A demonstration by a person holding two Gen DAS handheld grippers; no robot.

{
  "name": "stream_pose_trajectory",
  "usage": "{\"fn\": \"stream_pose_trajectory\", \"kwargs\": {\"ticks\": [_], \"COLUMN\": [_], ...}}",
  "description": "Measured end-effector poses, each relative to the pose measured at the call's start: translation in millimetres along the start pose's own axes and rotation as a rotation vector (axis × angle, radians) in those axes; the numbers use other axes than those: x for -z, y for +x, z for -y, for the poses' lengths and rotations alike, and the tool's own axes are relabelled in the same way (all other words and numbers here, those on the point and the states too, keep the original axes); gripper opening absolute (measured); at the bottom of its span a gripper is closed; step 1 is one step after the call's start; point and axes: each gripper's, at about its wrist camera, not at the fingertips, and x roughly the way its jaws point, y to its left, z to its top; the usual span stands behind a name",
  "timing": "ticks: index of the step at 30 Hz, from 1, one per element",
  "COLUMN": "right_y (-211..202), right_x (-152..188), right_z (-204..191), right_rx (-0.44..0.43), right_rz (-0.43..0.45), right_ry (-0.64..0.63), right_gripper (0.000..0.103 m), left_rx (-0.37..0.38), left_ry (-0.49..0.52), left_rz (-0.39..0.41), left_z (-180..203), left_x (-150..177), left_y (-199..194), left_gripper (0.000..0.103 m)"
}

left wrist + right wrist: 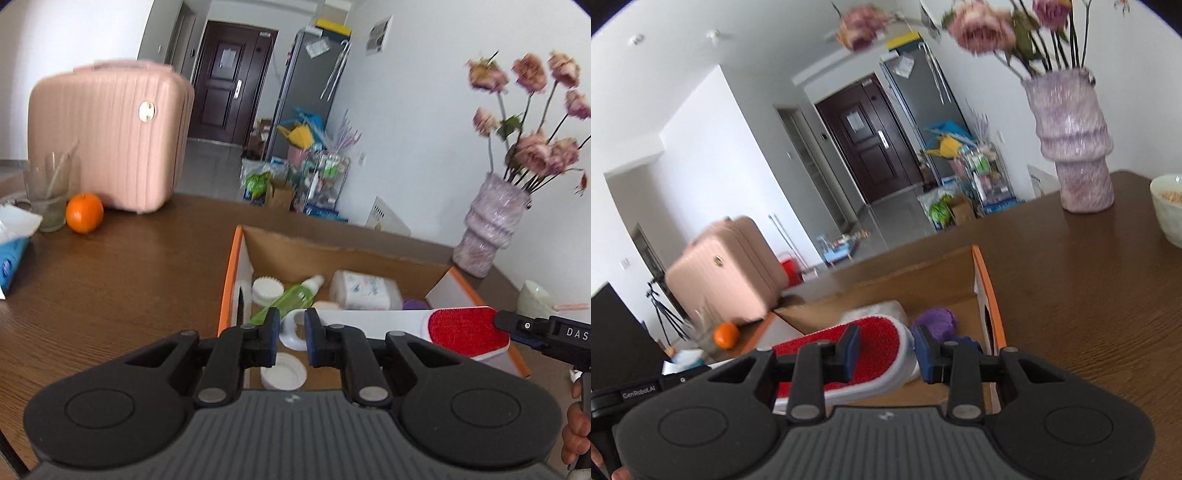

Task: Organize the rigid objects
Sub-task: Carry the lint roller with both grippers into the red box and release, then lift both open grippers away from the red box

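Note:
A white lint brush (458, 328) with a red bristle pad hangs level over an open cardboard box (332, 254) with orange edges. My left gripper (291, 328) is shut on the brush's white ring handle. My right gripper (886, 350) is shut on the brush head (882, 332); in the left wrist view it comes in from the right (517, 325). Inside the box lie a green bottle (291, 295), a white patterned container (364, 290), white lids (266, 288) and a purple object (934, 325).
The box sits on a brown wooden table (129, 277). A pink case (110, 140), an orange (84, 213), a glass (50, 195) and a blue tissue pack (11, 258) stand at the left. At the right are a vase of flowers (491, 229) and a pale bowl (1169, 206).

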Motion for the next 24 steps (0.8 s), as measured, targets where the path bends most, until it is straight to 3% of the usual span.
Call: {"fn": "stream_pose_trajectory", "kwargs": {"ticks": [5, 7, 9, 13, 20, 23, 24], "right_y": [26.9, 31.8, 37.4, 44.2, 17.3, -8.5, -18.7], "right_x": [12.6, 17.5, 20.3, 19.7, 2.0, -6.0, -8.7], "right_z": [4.6, 1.1, -3.8, -11.8, -26.0, -36.8, -41.4], "right_rx": [0.023, 0.023, 0.016, 0.035, 0.048, 0.053, 0.057], "right_rz": [-0.042, -0.05, -0.064, -0.064, -0.02, 0.016, 0.034], "right_ry": [-0.033, -0.095, -0.141, -0.179, -0.216, -0.24, -0.251], "right_gripper": [0.032, 0.031, 0.033, 0.033, 0.035, 0.044, 0.051], "left_rx": [0.003, 0.031, -0.01, -0.01, -0.04, -0.035, -0.037], "left_ry": [0.022, 0.064, 0.129, 0.16, 0.15, 0.174, 0.199], "left_rz": [-0.047, -0.036, -0.009, -0.006, 0.059, 0.108, 0.13], "left_z": [-11.5, -10.1, -2.4, 1.0, 0.5, 8.8, 14.5], "left_x": [18.8, 25.9, 30.0, 24.1, 1.7, -5.1, -5.5], "left_y": [20.1, 21.4, 19.4, 15.0, -17.3, -41.2, -49.3], "left_gripper": [0.015, 0.016, 0.017, 0.029, 0.04, 0.065, 0.082]}}
